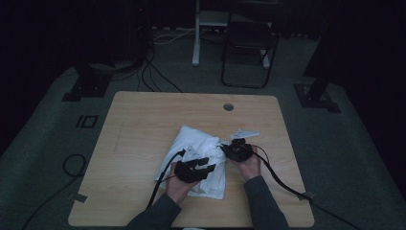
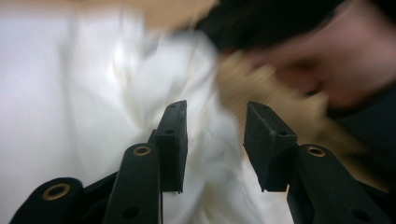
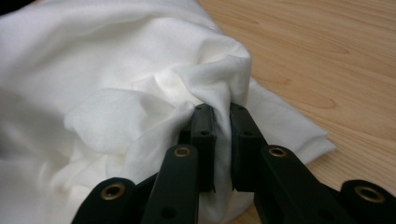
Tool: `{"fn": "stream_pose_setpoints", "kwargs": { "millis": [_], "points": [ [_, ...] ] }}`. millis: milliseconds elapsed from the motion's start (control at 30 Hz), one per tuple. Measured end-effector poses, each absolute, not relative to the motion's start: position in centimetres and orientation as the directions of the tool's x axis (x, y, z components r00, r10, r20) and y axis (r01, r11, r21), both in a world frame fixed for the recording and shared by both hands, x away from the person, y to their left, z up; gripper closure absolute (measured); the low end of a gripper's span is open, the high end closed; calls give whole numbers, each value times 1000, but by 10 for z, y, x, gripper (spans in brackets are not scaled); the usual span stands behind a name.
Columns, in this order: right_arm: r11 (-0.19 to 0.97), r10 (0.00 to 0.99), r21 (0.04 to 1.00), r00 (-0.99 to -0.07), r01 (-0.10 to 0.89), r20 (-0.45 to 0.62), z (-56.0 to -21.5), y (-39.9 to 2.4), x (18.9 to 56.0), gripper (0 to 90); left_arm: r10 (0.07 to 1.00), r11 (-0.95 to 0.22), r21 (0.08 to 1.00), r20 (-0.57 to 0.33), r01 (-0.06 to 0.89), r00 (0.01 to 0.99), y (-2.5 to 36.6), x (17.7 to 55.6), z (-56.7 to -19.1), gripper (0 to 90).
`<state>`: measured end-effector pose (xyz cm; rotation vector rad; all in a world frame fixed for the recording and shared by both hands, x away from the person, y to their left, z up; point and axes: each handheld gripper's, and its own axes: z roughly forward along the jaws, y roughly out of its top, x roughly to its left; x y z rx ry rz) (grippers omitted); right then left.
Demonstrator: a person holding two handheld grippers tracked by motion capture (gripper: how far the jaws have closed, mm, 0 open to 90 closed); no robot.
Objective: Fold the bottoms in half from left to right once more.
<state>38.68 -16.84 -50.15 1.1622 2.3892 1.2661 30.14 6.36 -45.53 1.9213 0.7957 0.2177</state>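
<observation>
From the high view, a crumpled white cloth lay on the near middle of the desk, its long axis running from far left to near right. The left tool sat on its near edge, the right tool at its right edge.

In the left gripper view, the left tool stood apart, jaws empty above the cloth.

In the right gripper view, the right tool was clamped on a pinched fold of the cloth.
</observation>
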Motion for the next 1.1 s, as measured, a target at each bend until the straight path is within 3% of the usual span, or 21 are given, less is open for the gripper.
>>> {"fn": "stream_pose_setpoints", "kwargs": {
  "millis": [200, 267, 367, 533, 900, 1100],
  "points": [
    [328, 723, 771, -671, 546, 167, -502, -169, 389, 820, 710, -238, 906, -83, 349, 699, 108, 309, -412, 593],
    [332, 724, 770, -671, 545, 163, -503, -169, 390, 820, 783, -228, 888, -76, 399, 618, 136, 332, -418, 608],
    [334, 726, 769, -669, 545, 158, -503, -169, 392, 821, 817, -232, 852, -91, 468, 570, 151, 352, -437, 620],
    [316, 743, 769, -649, 556, 164, -506, -171, 402, 823, 779, -278, 794, -143, 541, 610, 148, 360, -470, 639],
    [367, 763, 757, -641, 540, 88, -499, -169, 417, 816, 792, -316, 773, -104, 550, 601, 122, 351, -507, 701],
    [380, 778, 762, -626, 525, 44, -487, -174, 415, 613, 804, -354, 775, -33, 523, 594, 115, 348, -512, 709]
  ]
}}
